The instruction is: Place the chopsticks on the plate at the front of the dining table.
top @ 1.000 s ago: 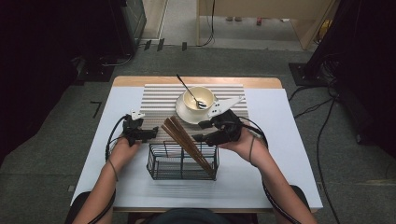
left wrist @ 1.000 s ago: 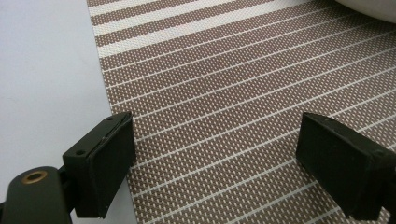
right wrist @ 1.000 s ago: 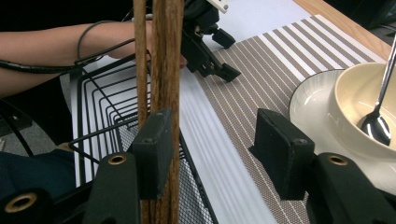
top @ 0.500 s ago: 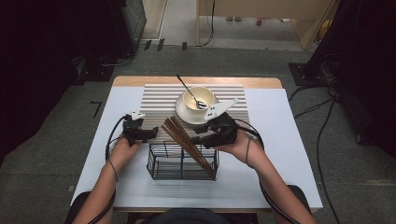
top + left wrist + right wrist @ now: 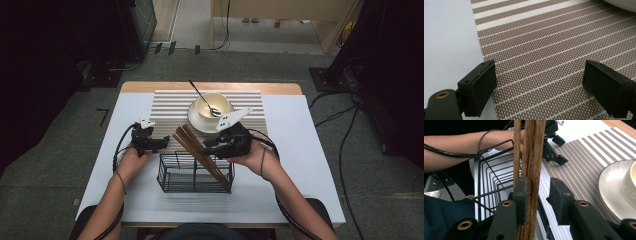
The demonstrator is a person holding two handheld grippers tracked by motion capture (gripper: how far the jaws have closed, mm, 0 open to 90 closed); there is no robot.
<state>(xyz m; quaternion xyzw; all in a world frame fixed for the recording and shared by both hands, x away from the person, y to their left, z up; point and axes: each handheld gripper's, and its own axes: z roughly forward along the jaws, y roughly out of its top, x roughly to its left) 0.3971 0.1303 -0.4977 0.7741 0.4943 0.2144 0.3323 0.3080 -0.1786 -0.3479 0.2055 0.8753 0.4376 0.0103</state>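
Table (image 5: 300,150): I sit at its near side. Its top is white, and its far edge is bare wood.
Floor (image 5: 50,165): grey carpet lies all around the table.
Cables (image 5: 345,130): thin black ones snake over the floor to the right of the table.
Left of the table: the room is very dark there, and I can't tell what stands in it.
Wooden furniture (image 5: 280,25): light brown, well beyond the table's far edge.
Light: bright on the table, dim at both sides.

Black hand-held gripper (image 5: 159,143) in each hand, brass-ringed screw holes, grey three-cornered top plates, black trailing cables, bare forearms
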